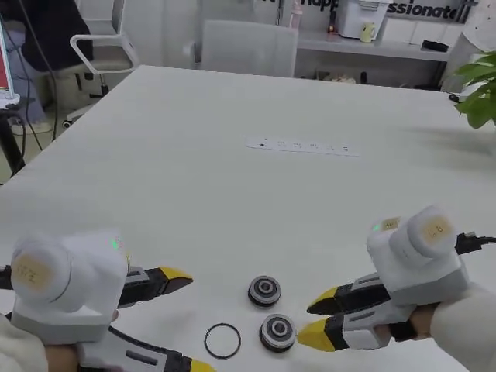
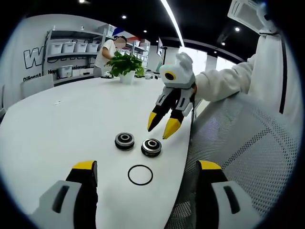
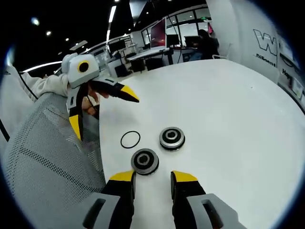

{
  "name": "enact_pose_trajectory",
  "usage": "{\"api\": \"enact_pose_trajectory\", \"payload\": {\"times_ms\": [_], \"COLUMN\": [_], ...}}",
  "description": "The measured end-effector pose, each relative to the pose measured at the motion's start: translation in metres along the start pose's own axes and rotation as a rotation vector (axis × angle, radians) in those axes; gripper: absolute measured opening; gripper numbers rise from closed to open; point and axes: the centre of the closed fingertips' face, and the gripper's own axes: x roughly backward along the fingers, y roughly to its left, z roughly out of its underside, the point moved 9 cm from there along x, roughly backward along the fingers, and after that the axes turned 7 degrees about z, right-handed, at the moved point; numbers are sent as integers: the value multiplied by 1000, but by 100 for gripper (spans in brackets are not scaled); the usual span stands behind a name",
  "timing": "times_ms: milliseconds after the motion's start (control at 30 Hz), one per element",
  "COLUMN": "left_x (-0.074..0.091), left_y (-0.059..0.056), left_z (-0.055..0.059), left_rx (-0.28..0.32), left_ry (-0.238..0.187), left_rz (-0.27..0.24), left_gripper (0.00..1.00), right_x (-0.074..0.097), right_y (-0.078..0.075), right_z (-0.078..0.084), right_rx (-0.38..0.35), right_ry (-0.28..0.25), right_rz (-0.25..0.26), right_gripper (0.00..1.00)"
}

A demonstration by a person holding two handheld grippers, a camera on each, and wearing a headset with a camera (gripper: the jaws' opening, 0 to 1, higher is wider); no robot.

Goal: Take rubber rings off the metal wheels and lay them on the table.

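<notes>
Two small metal wheels with dark rims stand near the table's front edge, one (image 1: 264,290) just behind the other (image 1: 277,331). A loose black rubber ring (image 1: 222,355) lies flat to their left. My left gripper (image 1: 186,322) is open wide, level with the ring (image 2: 140,184), which lies just ahead between its jaws. Its view shows both wheels (image 2: 124,140) (image 2: 151,147) beyond the ring. My right gripper (image 1: 308,321) is open and holds nothing, its tips just right of the near wheel (image 3: 145,161). The far wheel (image 3: 172,138) and the ring (image 3: 121,140) lie beyond it.
A flat white strip (image 1: 302,146) lies mid-table. A green plant (image 1: 477,89) stands at the table's right edge. Chairs (image 1: 248,46) and shelving are beyond the far side. A mesh chair back (image 2: 238,143) is close behind the front edge.
</notes>
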Motion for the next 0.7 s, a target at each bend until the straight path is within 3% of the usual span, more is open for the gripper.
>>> {"api": "enact_pose_trajectory", "payload": {"times_ms": [267,700], "left_x": [1,-21], "left_y": [2,6], "left_z": [-21,-70], "left_rx": [-12,-163], "left_ry": [-75,-14], "left_rz": [16,72], "left_gripper": [82,78], "right_x": [-2,-1], "right_y": [0,0], "right_z": [2,-1], "right_rx": [0,7], "right_ry": [9,-7], "right_rz": [-6,-8], "right_gripper": [26,25]}}
